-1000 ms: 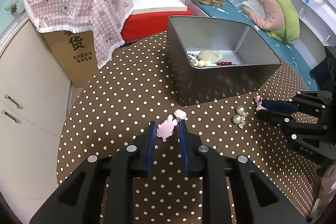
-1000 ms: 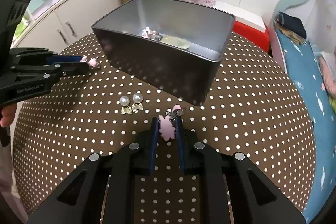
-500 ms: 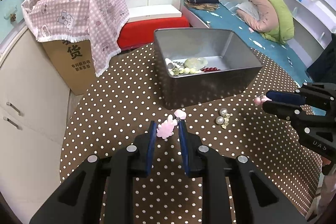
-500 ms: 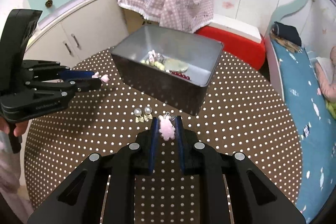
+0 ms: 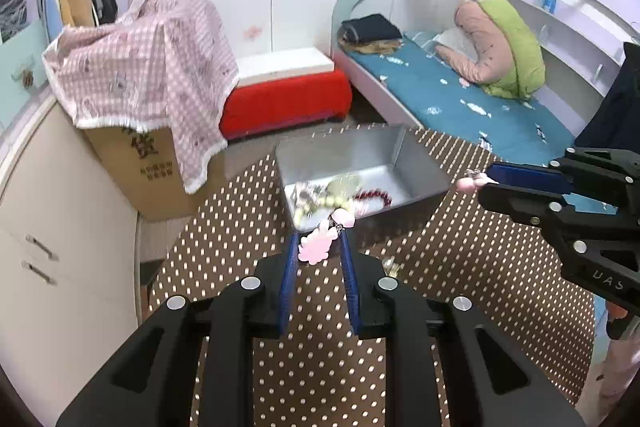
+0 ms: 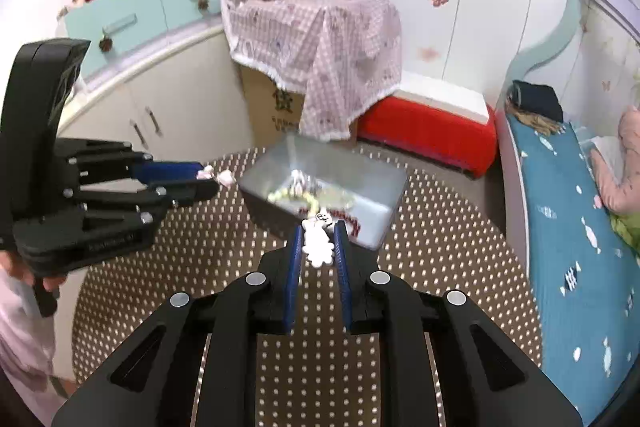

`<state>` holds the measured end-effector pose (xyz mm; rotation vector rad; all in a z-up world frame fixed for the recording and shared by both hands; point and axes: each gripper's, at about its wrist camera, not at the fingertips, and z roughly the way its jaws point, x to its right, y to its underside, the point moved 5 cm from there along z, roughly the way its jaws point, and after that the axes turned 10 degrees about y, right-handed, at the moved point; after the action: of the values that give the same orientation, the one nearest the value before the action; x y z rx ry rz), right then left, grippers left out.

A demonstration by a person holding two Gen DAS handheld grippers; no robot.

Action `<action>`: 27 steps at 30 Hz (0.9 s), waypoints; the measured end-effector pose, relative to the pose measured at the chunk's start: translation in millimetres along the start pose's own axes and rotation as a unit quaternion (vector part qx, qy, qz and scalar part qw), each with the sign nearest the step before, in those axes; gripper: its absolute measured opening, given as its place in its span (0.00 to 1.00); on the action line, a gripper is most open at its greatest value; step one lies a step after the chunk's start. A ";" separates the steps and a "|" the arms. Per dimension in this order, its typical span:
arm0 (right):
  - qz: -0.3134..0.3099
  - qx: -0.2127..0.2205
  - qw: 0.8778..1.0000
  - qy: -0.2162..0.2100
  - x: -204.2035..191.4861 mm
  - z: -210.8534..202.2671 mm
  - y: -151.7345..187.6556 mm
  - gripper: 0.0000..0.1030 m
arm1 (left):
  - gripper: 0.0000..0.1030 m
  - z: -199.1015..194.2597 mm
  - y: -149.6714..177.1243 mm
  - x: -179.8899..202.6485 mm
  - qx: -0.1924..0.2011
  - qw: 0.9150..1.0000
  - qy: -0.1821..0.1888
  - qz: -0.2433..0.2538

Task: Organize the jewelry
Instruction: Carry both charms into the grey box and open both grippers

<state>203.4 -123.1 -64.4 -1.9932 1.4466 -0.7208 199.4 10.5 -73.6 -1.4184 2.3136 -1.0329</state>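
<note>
a grey metal tin point(image 5: 416, 163) with beads and a red bracelet point(image 5: 370, 194) inside sits at the far side of the round polka-dot table point(image 5: 320, 379). the left gripper point(image 5: 318, 247) is clamped on a pink bunny charm point(image 5: 316, 247) above the tin's near wall. the right gripper point(image 6: 317, 241) pinches a pale pink bunny charm point(image 6: 318, 247) likewise. a cardboard box point(image 5: 152, 163) under a checked cloth point(image 5: 152, 55) stands just past the table's far left edge, a red bench point(image 5: 284, 103) beyond. the near tabletop lies bare.

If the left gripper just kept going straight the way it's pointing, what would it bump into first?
Most likely the grey metal box on the dotted table: the left gripper, closed on a pink bunny charm, aims down at the box's near wall and the jewelry inside. Depth is hard to judge through this lens.
</note>
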 end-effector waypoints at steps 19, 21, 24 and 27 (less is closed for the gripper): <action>0.035 -0.024 0.999 -0.010 17.0 65.8 -40.5 0.17 | 0.19 48.7 -49.0 -7.5 -0.016 1.000 0.000 0.004; 0.037 -0.029 0.999 -0.013 17.8 75.6 -39.8 0.17 | 0.19 56.8 -50.3 -9.8 -0.021 1.000 0.005 0.002; 0.039 -0.034 0.999 -0.014 19.8 86.4 -37.9 0.17 | 0.20 64.9 -51.2 -12.1 -0.026 1.000 0.005 0.001; 0.047 -0.032 0.998 -0.013 23.7 90.8 -36.7 0.18 | 0.21 71.8 -50.0 -16.3 -0.037 0.999 0.003 -0.007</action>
<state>298.1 -124.5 -98.9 -1.9609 1.5542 -0.6132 279.9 -21.5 -94.3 -1.4622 2.3722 -0.9661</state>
